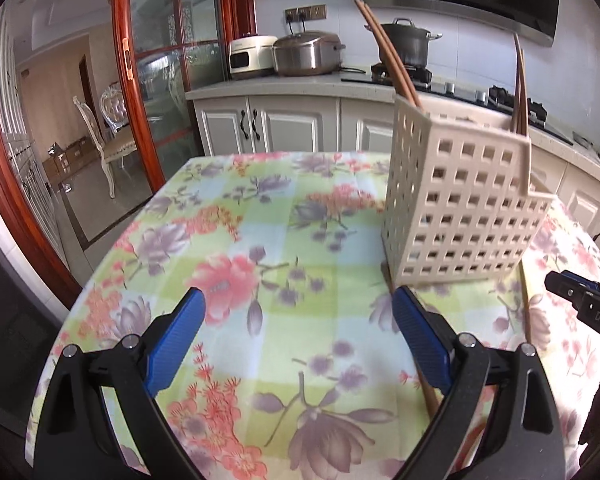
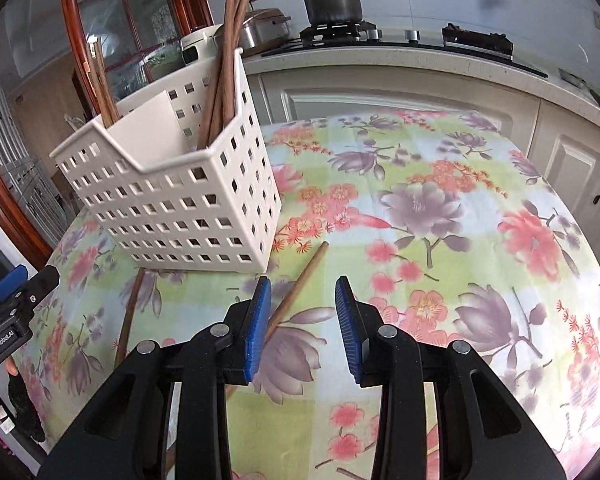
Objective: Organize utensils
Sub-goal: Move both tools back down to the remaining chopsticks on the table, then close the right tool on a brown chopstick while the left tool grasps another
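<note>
Floral tablecloth [image 2: 440, 208] is being occupied by a white holder [image 2: 180, 208]; chopsticks [image 2: 304, 280] are being flanked by the right gripper [image 2: 304, 304], jaws apart; left gripper [image 1: 298, 312] is likewise being held agape.

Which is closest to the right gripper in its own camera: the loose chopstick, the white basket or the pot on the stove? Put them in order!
From the right gripper:
1. Loose chopstick, on the table between its fingers.
2. White basket, ahead on the left.
3. Pot, far back on the stove.

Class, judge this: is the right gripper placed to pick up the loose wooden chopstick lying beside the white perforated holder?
Probably yes: the right gripper is open, and the wooden chopstick lies uncovered just inside its left finger.
</note>
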Demonstrator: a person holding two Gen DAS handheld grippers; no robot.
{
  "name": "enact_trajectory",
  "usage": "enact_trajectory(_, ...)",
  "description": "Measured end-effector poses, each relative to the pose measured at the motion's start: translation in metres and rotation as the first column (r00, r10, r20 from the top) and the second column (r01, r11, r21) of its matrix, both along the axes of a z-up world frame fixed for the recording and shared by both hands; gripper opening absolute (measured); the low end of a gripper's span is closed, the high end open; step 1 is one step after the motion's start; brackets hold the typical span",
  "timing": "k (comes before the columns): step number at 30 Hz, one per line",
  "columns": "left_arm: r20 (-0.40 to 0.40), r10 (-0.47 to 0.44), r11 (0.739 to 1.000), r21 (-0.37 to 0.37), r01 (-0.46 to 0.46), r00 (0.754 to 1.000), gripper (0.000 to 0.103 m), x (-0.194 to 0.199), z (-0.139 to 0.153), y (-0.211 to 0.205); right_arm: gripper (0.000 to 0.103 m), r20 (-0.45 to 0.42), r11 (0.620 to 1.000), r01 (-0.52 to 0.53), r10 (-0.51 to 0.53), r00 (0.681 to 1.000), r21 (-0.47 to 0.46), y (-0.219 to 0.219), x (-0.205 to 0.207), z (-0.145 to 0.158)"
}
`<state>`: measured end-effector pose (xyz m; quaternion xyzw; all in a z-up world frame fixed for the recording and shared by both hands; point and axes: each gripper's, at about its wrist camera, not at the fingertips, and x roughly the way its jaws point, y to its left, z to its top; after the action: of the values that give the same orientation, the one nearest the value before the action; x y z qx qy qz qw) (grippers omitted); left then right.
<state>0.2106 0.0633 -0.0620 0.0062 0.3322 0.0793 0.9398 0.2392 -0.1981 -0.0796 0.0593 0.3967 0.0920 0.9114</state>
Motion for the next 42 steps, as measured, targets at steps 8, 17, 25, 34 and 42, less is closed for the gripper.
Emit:
enact_trajectory(8,-0.039,-0.018,1.000,-0.008,0.018,0.999,0.092,-0.003,-0.014,-0.003,0.034,-0.042,1.000,-0.020,0.019,0.999,-0.023,0.014,0.004,-0.012)
enact_trajectory(17,-0.072,-0.063,0.998,-0.012,0.062,0.995,0.092,-0.006,-0.025,-0.013,0.034,-0.070,0.987,-0.028,0.018,0.997,-0.157,0.035,0.011,-0.019)
enact_trajectory(25,-0.119,-0.095,0.994,-0.058,0.089,0.988,0.092,0.000,-0.029,-0.018,0.020,-0.071,0.980,-0.043,0.030,0.997,-0.195,0.034,0.008,-0.020)
enact_trajectory(34,-0.208,-0.138,0.989,-0.090,0.121,0.968,0.073,0.023,-0.042,-0.036,0.009,-0.072,0.984,-0.046,0.034,0.997,-0.174,0.013,-0.003,-0.019)
enact_trajectory(42,-0.249,-0.135,0.990,-0.078,0.119,0.959,0.056,0.042,-0.051,-0.046,0.009,-0.080,0.988,-0.045,0.033,0.996,-0.149,-0.002,-0.005,-0.019)
